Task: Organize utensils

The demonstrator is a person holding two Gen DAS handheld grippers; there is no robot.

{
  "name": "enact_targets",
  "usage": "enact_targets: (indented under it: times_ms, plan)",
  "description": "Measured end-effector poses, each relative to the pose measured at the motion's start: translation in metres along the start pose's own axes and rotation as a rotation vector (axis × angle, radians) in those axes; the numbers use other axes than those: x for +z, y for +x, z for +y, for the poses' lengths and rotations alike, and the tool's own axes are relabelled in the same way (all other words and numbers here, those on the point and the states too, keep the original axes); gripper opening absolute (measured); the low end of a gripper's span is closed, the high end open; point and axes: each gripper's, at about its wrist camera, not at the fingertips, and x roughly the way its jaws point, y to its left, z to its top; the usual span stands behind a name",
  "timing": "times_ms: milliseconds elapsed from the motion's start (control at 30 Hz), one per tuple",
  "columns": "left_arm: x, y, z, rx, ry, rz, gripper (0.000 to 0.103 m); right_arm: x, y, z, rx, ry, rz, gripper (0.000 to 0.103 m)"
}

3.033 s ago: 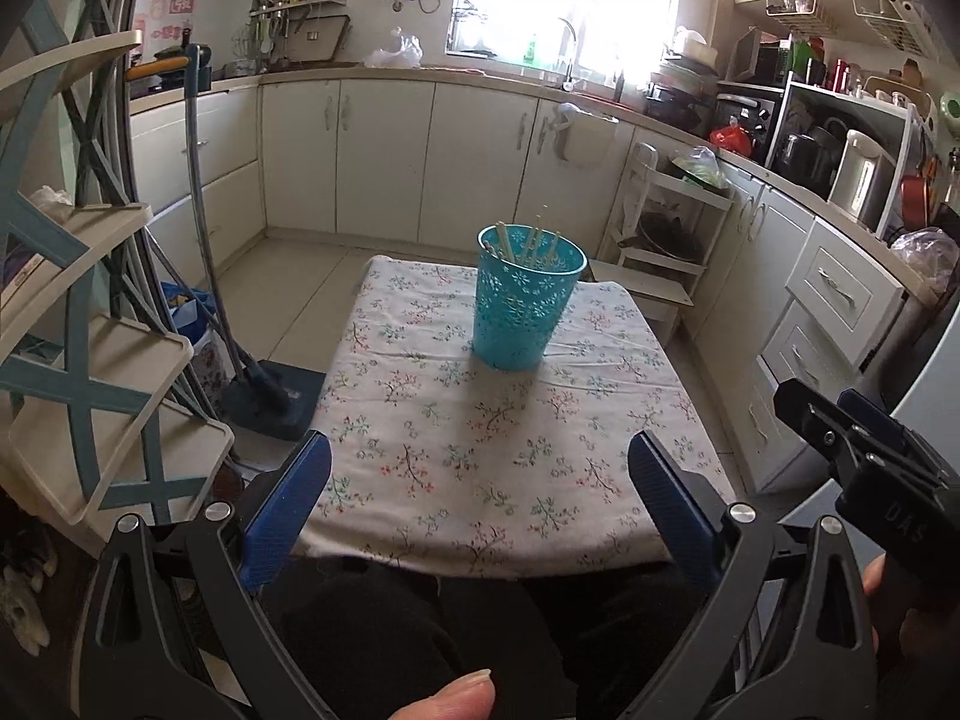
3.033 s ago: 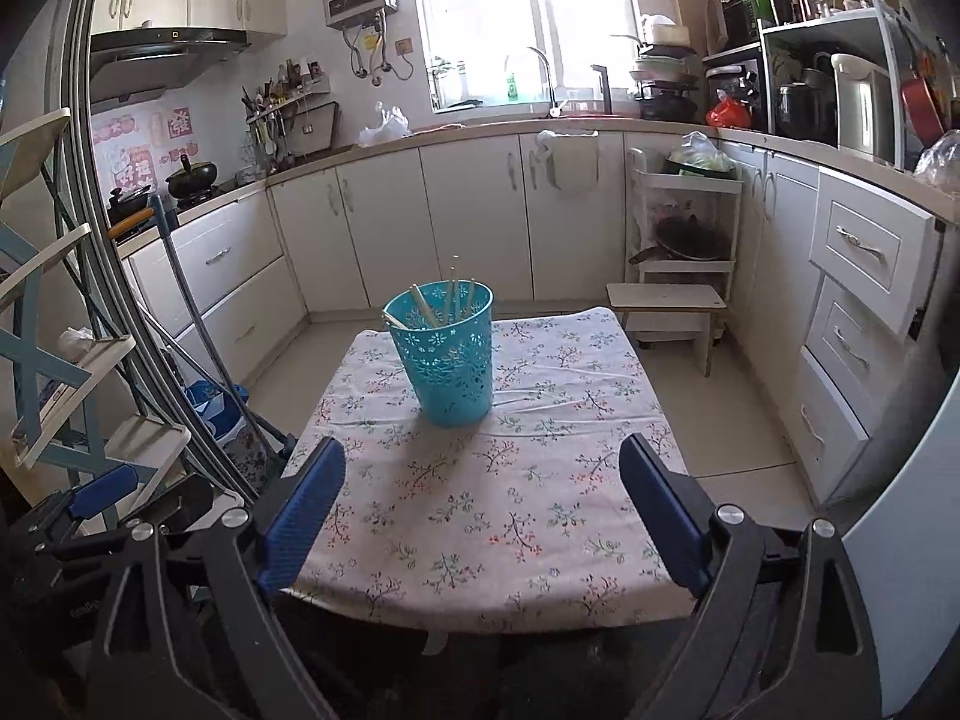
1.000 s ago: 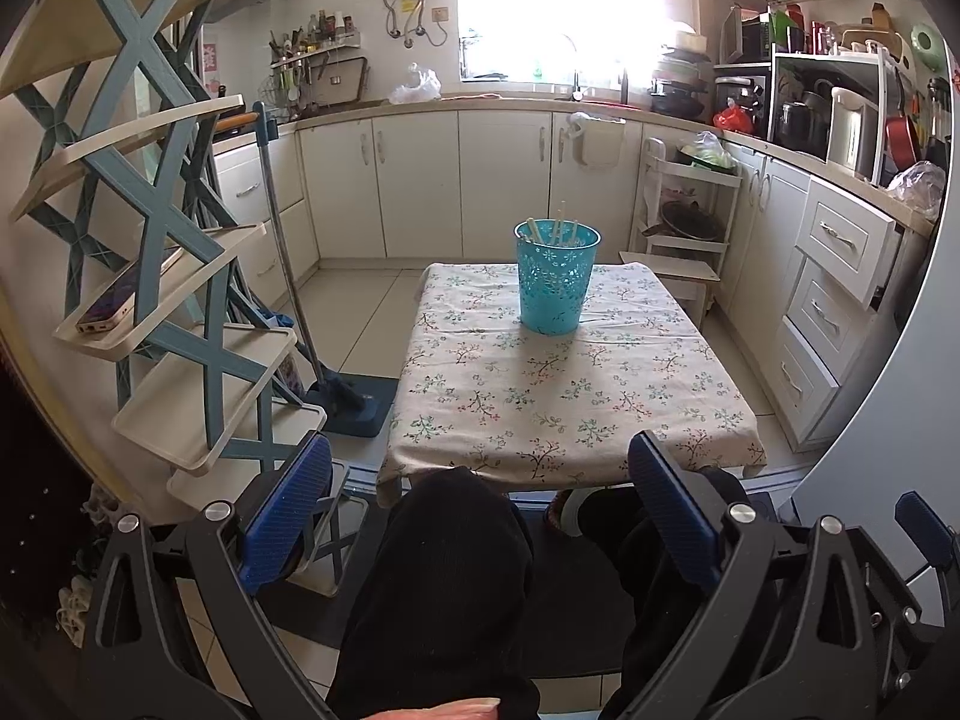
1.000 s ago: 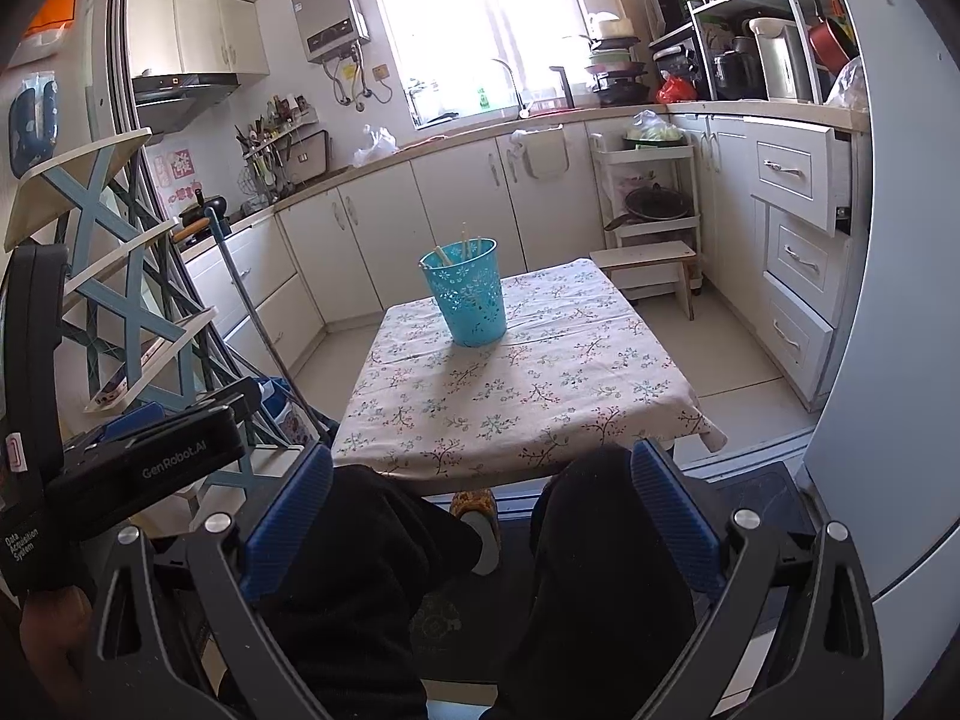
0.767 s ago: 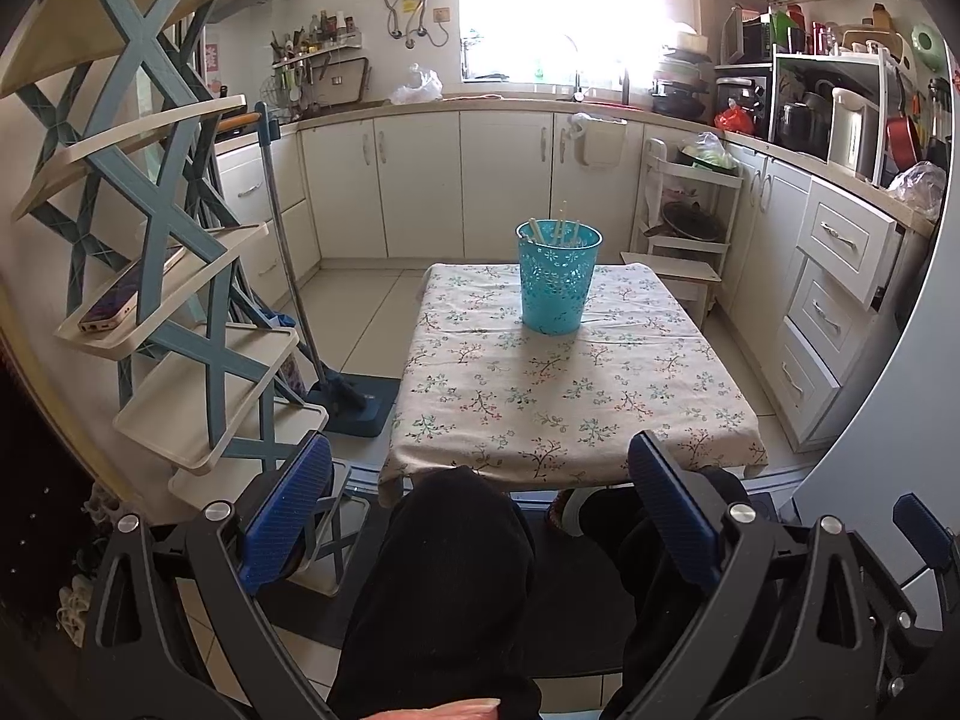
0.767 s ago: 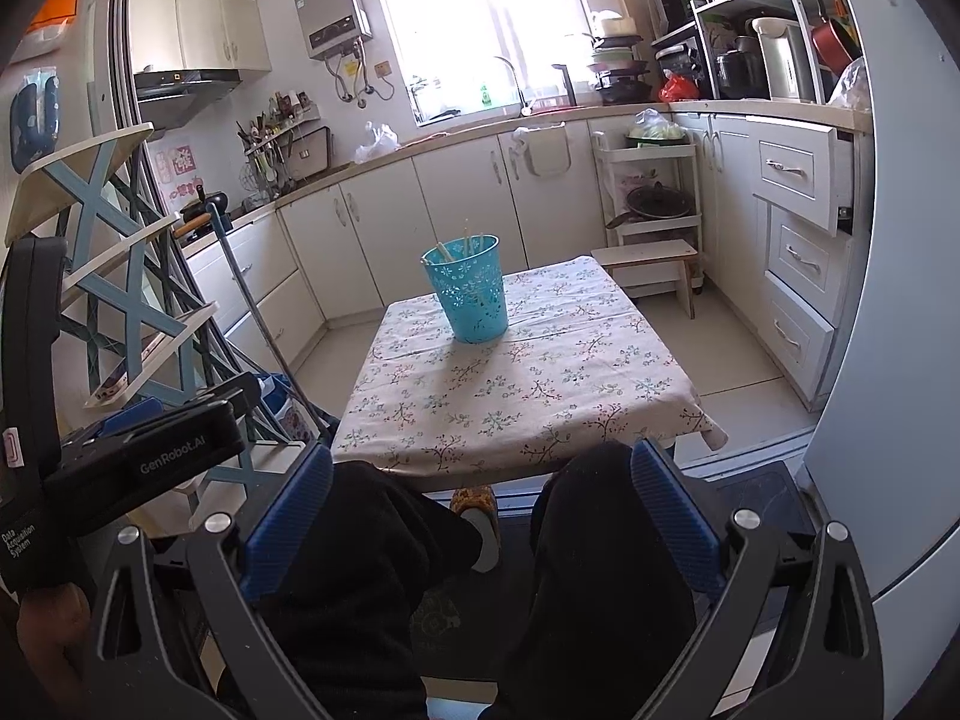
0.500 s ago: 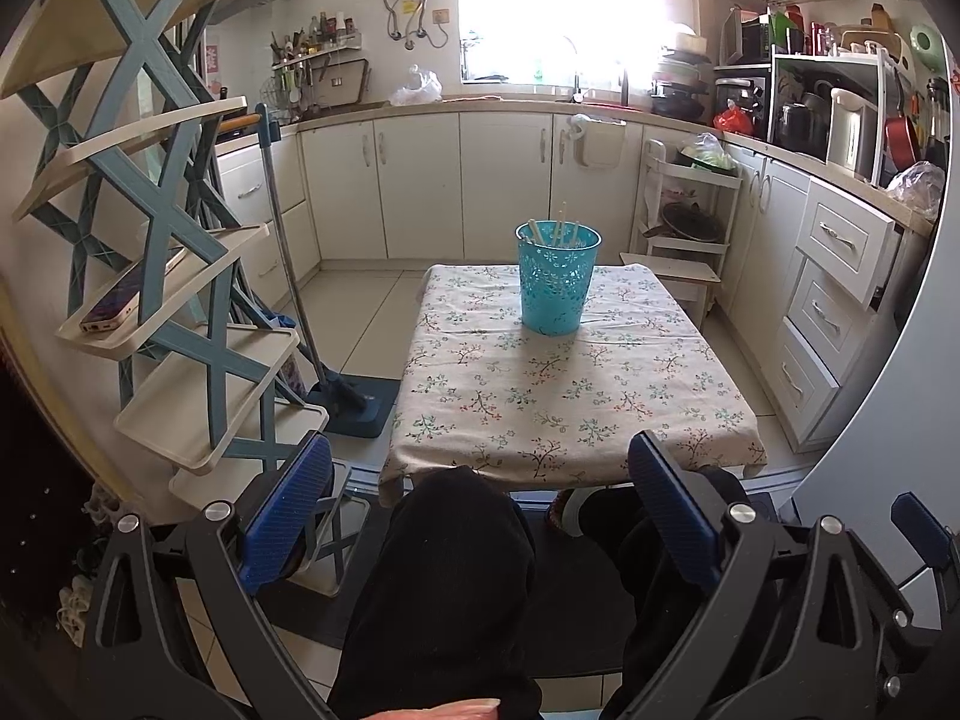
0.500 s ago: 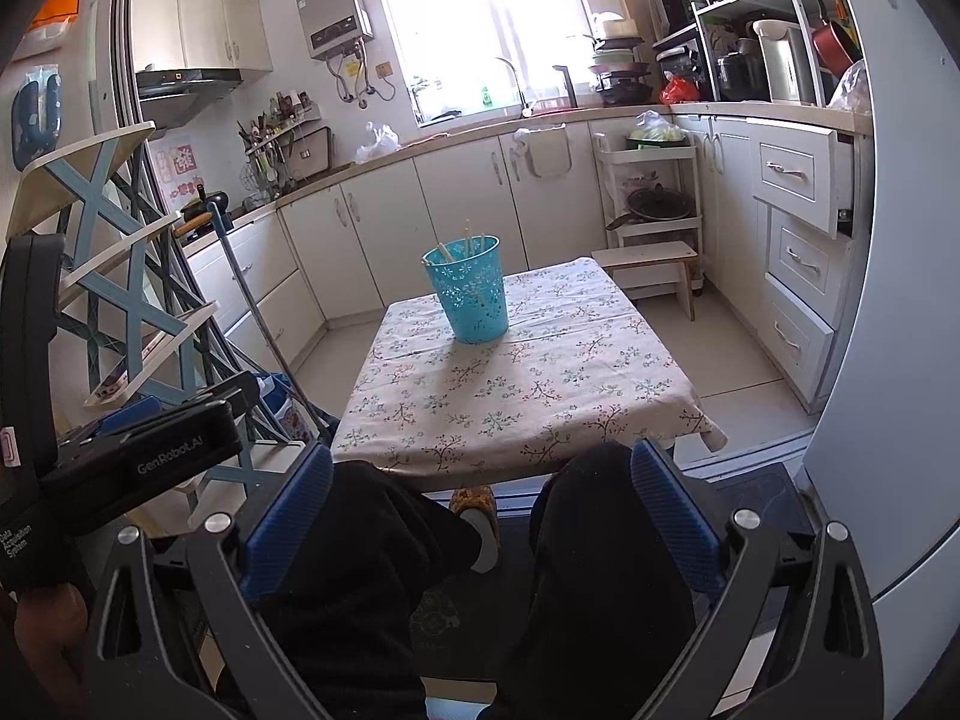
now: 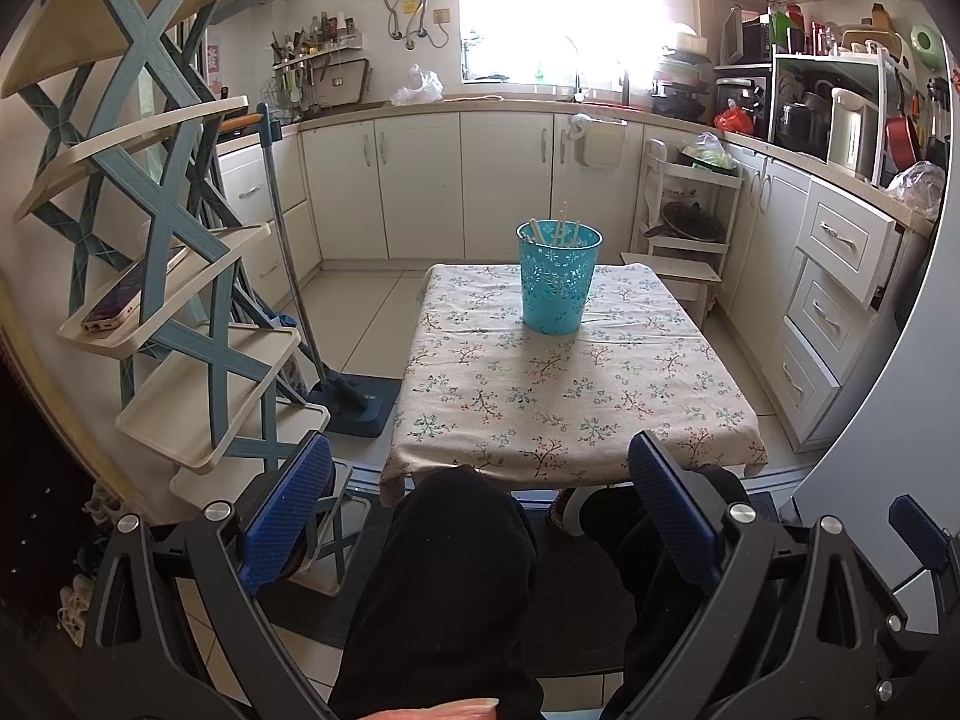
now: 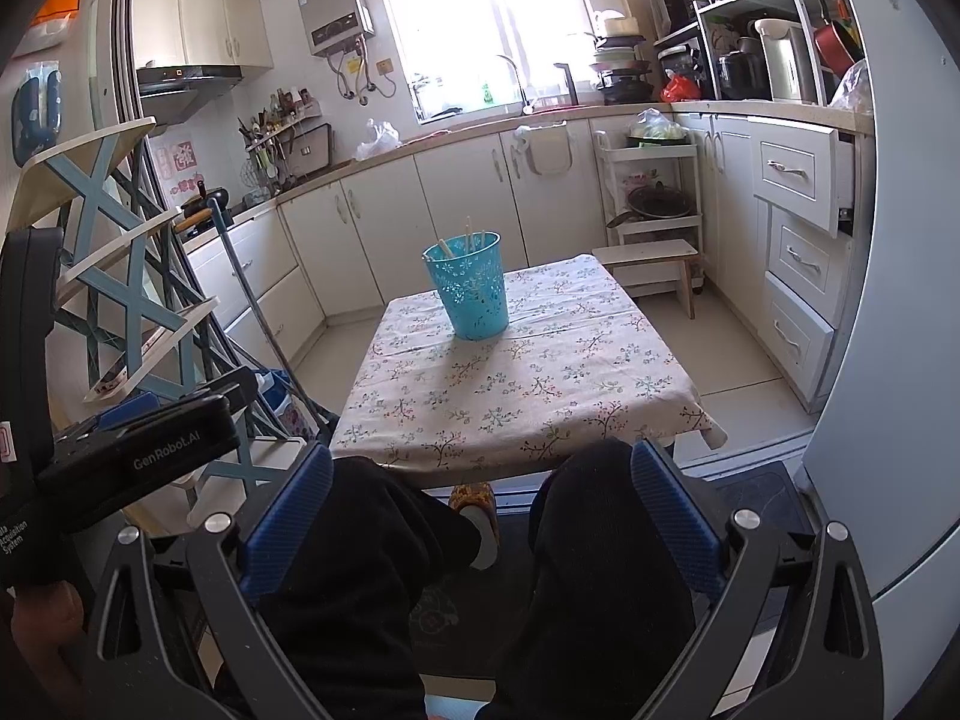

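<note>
Both grippers (image 9: 480,504) (image 10: 480,504) gape wide and empty, well short of the teal utensil bin (image 9: 558,276) ahead.

A lived-in home kitchen: cream cabinets (image 9: 420,186) under a countertop, sink tap (image 10: 510,81) below a bright window, wall-mounted water heater (image 10: 333,12), range hood (image 10: 186,81), hanging utensil rack (image 9: 312,60), rice cooker (image 10: 780,69), floral-clothed table (image 9: 570,384), mop (image 9: 288,252).

"GenRobot.AI" in white on the black body of the left gripper (image 10: 150,450), seen in the right wrist view. Below it, a black strap (image 10: 18,531) carries partial white print ending "...ata ...cquisition System". Red wall stickers (image 10: 180,171) by the stove: unreadable.
</note>
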Motion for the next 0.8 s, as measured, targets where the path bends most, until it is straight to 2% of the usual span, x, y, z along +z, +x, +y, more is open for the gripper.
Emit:
enact_targets:
  times_ms: [800]
  plan:
    - [0.0000,0.0003,0.0001,0.001,0.000,0.001,0.095,-0.0047,0.0018,-0.0010,0.000,-0.009,0.010,0.096]
